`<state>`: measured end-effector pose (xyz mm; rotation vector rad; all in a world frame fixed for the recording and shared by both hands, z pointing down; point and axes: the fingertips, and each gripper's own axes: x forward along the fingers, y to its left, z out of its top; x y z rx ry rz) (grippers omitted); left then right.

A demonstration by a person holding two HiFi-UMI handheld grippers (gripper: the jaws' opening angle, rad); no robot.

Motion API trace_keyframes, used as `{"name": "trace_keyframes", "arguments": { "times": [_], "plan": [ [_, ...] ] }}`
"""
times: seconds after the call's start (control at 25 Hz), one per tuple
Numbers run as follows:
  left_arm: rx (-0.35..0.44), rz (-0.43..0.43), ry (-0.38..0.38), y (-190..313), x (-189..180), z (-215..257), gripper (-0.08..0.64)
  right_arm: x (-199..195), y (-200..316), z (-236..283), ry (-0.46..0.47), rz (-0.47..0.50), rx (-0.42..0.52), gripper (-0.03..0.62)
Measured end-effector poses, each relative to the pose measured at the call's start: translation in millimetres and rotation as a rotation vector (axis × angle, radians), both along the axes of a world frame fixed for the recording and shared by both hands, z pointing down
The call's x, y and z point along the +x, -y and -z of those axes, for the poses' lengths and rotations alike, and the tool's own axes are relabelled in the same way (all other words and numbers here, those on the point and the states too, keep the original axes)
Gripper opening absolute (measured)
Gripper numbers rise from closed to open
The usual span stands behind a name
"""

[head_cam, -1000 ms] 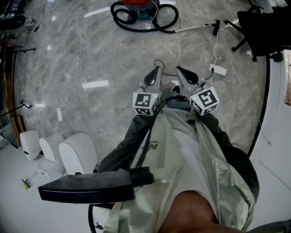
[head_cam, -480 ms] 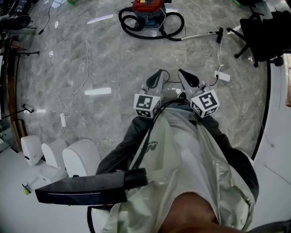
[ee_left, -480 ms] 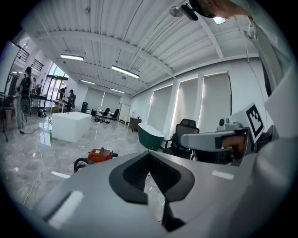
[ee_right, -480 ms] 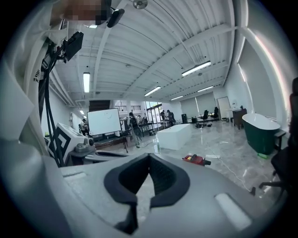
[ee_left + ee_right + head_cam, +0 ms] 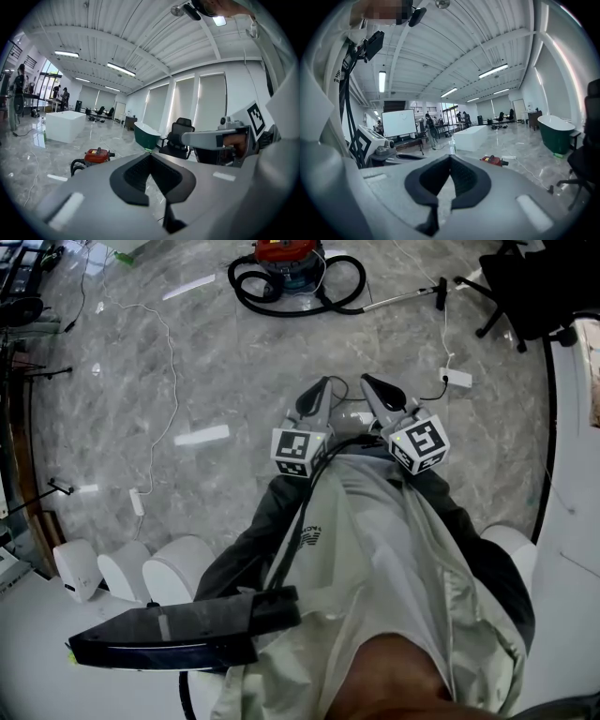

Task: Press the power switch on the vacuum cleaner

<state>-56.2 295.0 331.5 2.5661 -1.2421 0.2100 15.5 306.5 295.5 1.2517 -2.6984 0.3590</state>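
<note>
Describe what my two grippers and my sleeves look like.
The left gripper and right gripper are both light grey and taper to a point, with black ribbed pads on the inside. Each carries a white cube printed with black square markers: left cube, right cube. A black cable runs back over a pale top. The sleeves are dark grey.

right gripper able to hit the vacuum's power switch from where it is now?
Probably not: the vacuum cleaner sits far across the floor, the right gripper up at the person's torso. Walking over comes first.
</note>
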Motion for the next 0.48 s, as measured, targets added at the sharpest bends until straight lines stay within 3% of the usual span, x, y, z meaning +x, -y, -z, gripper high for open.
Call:
{"name": "trace_keyframes", "arguments": {
  "times": [0.48],
  "plan": [
    [-0.017,-0.006,-0.014,-1.0,5.3,-5.6,0.000,3.1,-2.1,-4.5,-0.009,0.002,-0.008,0.000]
  ]
}}
